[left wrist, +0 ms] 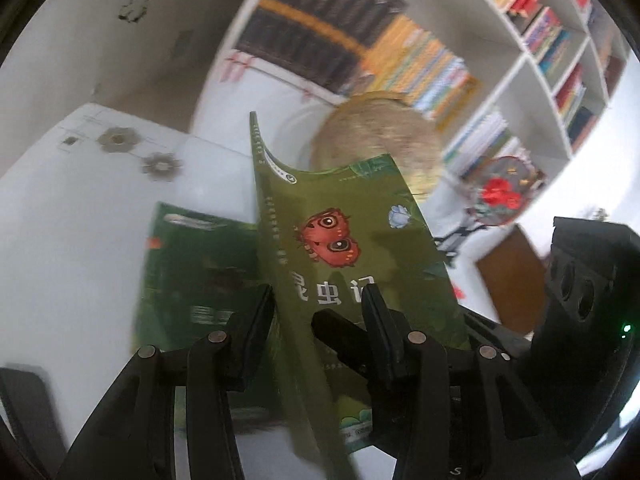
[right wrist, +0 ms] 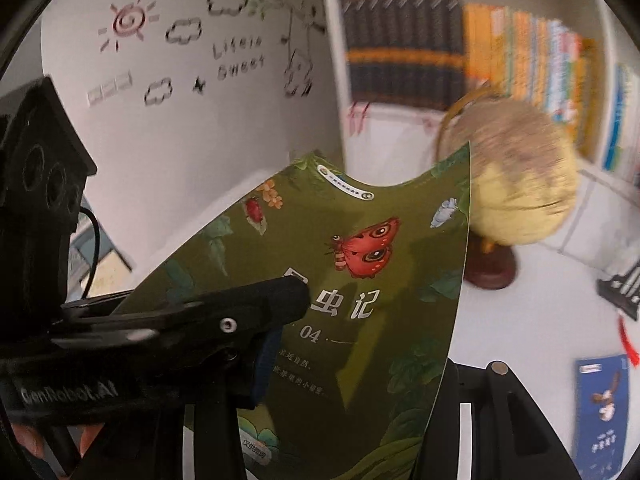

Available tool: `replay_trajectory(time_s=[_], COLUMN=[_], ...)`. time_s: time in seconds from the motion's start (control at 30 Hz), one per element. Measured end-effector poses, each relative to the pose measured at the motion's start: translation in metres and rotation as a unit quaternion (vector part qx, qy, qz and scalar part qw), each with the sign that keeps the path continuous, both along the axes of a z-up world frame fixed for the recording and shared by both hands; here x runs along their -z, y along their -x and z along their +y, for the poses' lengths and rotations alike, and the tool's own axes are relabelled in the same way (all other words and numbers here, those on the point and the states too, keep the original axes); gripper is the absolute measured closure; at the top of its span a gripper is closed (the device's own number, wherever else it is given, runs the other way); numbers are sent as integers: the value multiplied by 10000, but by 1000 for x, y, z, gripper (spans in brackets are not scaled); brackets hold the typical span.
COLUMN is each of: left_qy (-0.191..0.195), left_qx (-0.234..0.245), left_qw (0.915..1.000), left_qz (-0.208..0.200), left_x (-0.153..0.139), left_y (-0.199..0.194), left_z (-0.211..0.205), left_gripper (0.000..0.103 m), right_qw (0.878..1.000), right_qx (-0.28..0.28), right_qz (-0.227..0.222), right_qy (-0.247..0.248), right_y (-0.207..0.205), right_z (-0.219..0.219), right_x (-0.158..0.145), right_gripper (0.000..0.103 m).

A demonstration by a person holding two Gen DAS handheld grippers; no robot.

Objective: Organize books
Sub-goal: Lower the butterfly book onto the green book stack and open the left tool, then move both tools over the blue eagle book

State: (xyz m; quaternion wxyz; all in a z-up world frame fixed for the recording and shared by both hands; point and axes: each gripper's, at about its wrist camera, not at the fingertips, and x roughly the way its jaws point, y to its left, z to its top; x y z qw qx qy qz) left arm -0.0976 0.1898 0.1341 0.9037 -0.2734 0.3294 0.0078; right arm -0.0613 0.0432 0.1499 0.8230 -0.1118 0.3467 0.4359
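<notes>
Green book (left wrist: 344,240) up off the desk (left wrist: 80,220), bowed and floppy, upper edge curling toward the globe (right wrist: 520,184), with the bookshelf (left wrist: 532,52) behind. Likely to crease or tear if the two grips pull against each other, being thin and bent already. Could slide loose too, gripped only near the lower end with most of the cover hanging free. Free top corner close to the globe in both views; a careless swing toward the shelf could knock it. Second green book (left wrist: 192,264) lying flat on the desk below and a blue book (right wrist: 600,412) well apart to the right, neither in danger.

Left tongs (left wrist: 318,312) set narrow around the book's lower part, spine against one finger. One blue pad (right wrist: 266,360) lying on the cover, though impossible to tell whether both pads truly pinch. Right tongs (left wrist: 336,332) closed on the book, one finger laid across the cover between the left pair. Both angled forward and downward, side by side, aimed toward shelf and globe.
</notes>
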Motion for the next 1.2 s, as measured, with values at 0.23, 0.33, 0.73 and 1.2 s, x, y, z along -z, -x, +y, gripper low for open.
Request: replay_trajectory(time_s=[0.23, 0.33, 0.73, 1.2], left_qy=[461, 431, -72, -1282], left_qx=[-117, -206, -435, 373], left_qw=[9971, 9956, 9915, 9887], left_qz=[592, 811, 1221, 679], left_x=[57, 71, 51, -46], left_y=[-12, -12, 23, 66], left_z=[43, 53, 61, -60], left_gripper=[61, 59, 56, 37], right_qw=[9981, 9955, 9883, 9816], right_qx=[-33, 67, 819, 1711], right_qz=[496, 782, 1215, 837], right_qy=[358, 530, 423, 109], right_y=[-20, -25, -37, 30], right_z=[52, 59, 22, -71], right_x=[53, 73, 64, -27], right_gripper=[57, 57, 57, 48])
